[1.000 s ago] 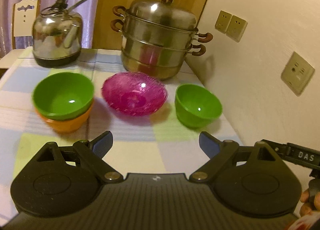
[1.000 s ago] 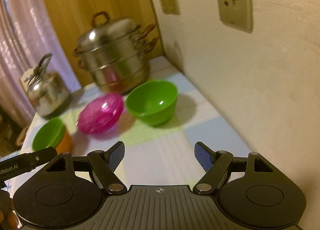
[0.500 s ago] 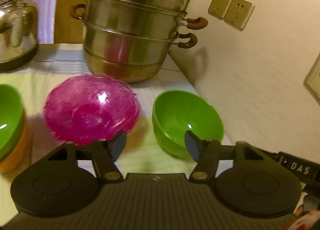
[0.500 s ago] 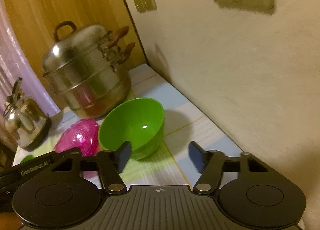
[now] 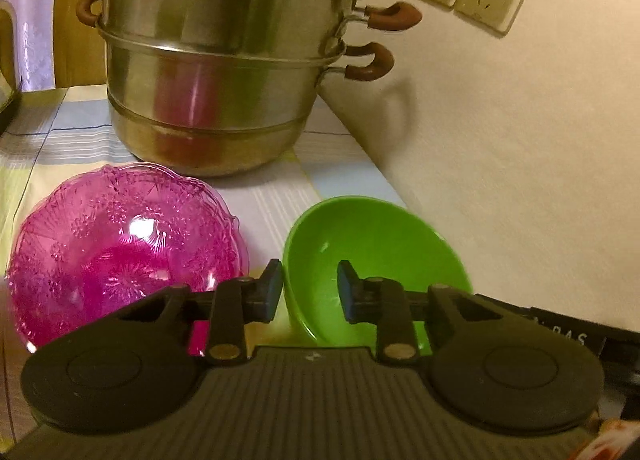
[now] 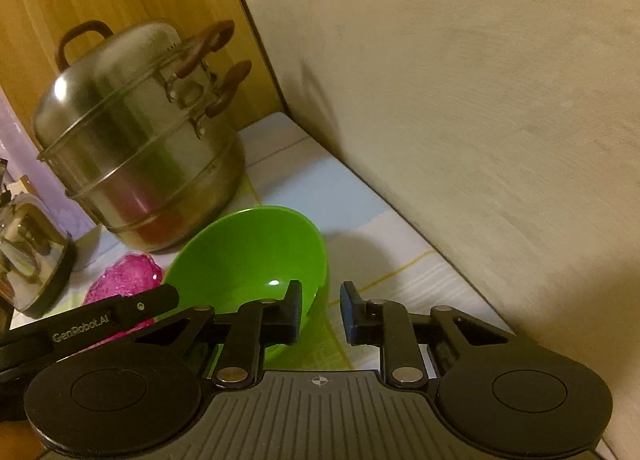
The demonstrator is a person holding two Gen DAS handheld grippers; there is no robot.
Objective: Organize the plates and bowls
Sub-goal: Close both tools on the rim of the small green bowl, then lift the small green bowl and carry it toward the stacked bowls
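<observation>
— So where is the green bowl (image 5: 372, 256) sitting?

— On the checked tablecloth (image 5: 272, 204), near the right edge by the cream wall (image 5: 500, 164). The pink glass bowl (image 5: 120, 248) is just beside it on the left, and the big steel steamer pot (image 5: 216, 72) stands farther back behind both.

— And the left gripper (image 5: 309, 289)?

— It straddles the bowl's near-left rim. One finger is outside the wall, in the gap between the pink and green bowls; the other is inside the green bowl. Its jaws have just been closing, with the rim between them, yet a narrow gap shows on each side, so I cannot say the pads are pressing on it.

— What about the right gripper (image 6: 320, 310)?

— Seen from its own camera, it is at the bowl's near-right rim. Its left finger is inside the bowl, close to the wall, and its right finger is outside, over the tablecloth. Those jaws have also just been closing to a narrow gap with the rim between them. The outer pad looks apart from the bowl, so there is no firm grip I can confirm.

— Is the bowl upright?

— It seems tilted in both views, but the lens bends everything, so I cannot tell.

— Anything else close by?

— A steel kettle (image 6: 28, 252) at the far left, well apart from the green bowl.
</observation>
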